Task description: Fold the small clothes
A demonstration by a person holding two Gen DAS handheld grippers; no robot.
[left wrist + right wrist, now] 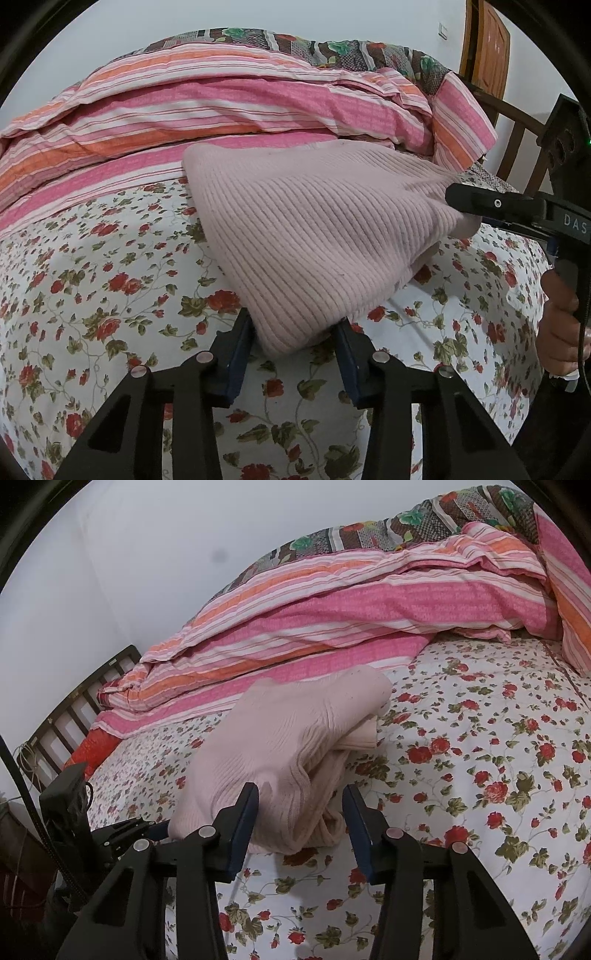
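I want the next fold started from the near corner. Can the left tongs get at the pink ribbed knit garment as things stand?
Probably yes: the left tongs already straddle the pink ribbed knit garment's near corner, with nothing in between.

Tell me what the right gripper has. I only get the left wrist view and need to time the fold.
Observer: The pink knit garment sits between the fingers of the right gripper and fills the gap from pad to pad.
Operator: Is it a single layer there?
Observer: No. Several folded layers show stacked along its open edge.
Operator: Anything else I miss?
Observer: A dark slatted bed rail at the bed's end, with an orange-red cloth beside it.
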